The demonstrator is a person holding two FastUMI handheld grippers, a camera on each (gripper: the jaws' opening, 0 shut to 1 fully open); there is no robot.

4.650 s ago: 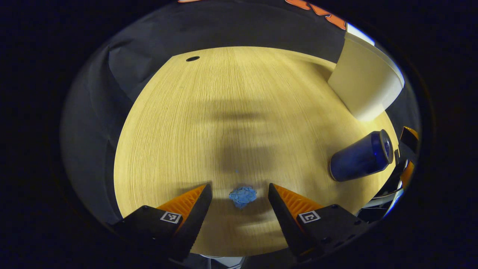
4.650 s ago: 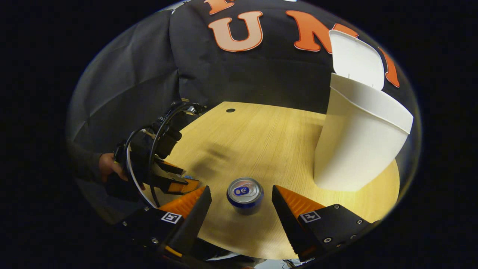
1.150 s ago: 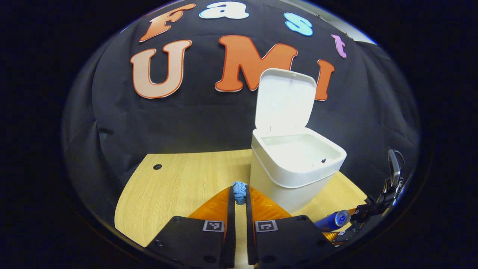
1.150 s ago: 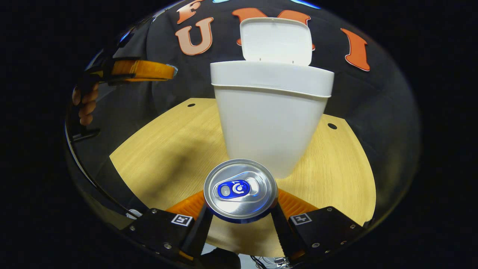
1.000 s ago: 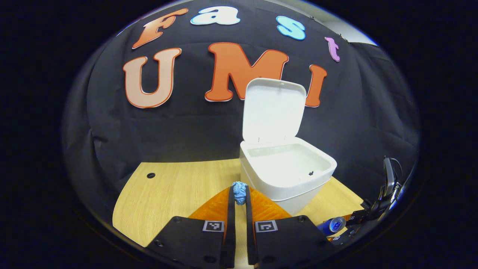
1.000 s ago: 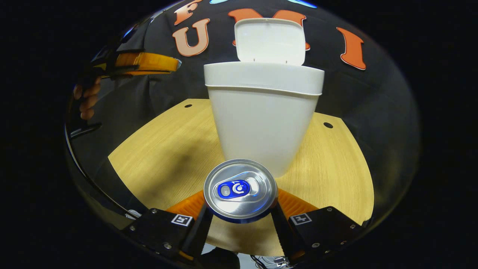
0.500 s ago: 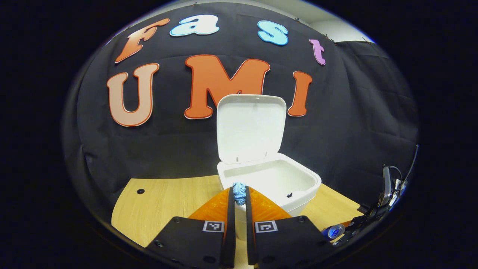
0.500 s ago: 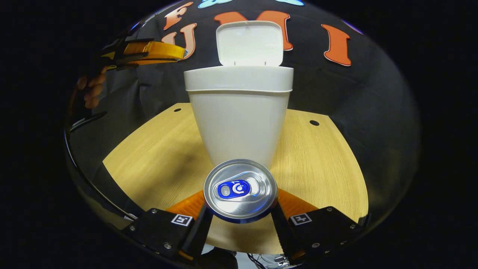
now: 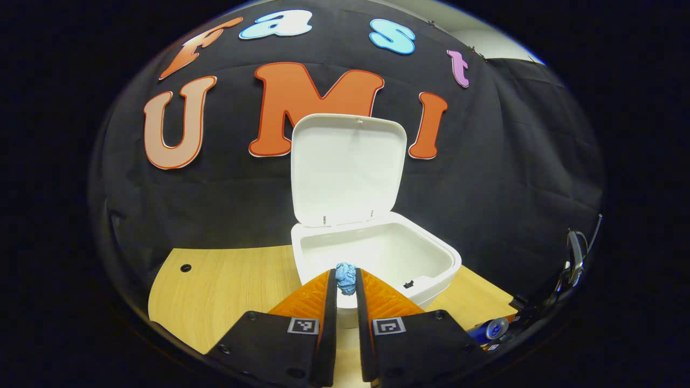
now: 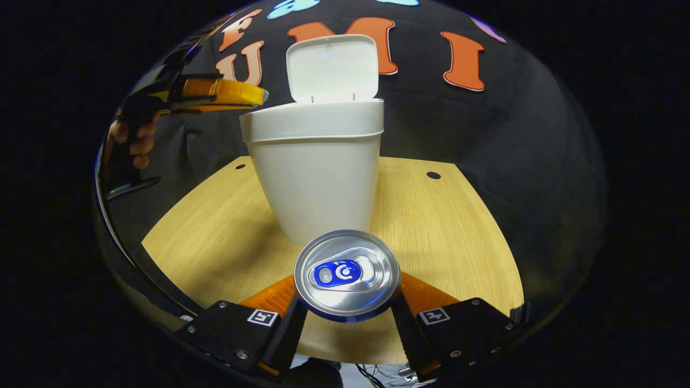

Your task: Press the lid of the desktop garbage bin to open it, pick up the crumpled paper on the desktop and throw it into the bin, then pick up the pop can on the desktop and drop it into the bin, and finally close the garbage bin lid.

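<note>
Left gripper view. Your left gripper (image 9: 345,280) is clenched on the crumpled paper (image 9: 345,278): both fingers press its sides, and the blue wad sits pinched at the very tips, poking out a little ahead of them. To the left of the jaws lies the wooden table (image 9: 226,291), with a small round hole (image 9: 185,268) near its far left corner. Straight ahead of the jaws stands the white bin (image 9: 431,256). Its near rim lies just under and past the fingertips, so the paper hangs at the rim, on the edge of the open mouth. The lid (image 9: 347,167) stands raised at the back of the bin, hinged up against the booth wall. Far right of the jaws, low down, you can see the top of the pop can (image 9: 495,328) with the other gripper's cables beside it.

Right gripper view. Far up and left of these jaws, your hand (image 10: 135,137) holds the other gripper level, its fingertips at the bin's left rim. Directly ahead of the jaws stands the bin, upright on the table, lid up behind it. Your right gripper (image 10: 347,302) is grasping the can: one finger presses each side of it. The can's silver top, with its blue pull tab (image 10: 338,273), faces the camera between the fingers. It sits on the near side of the bin, below the level of the rim. Another table hole (image 10: 433,175) lies ahead and right of the jaws.
</note>
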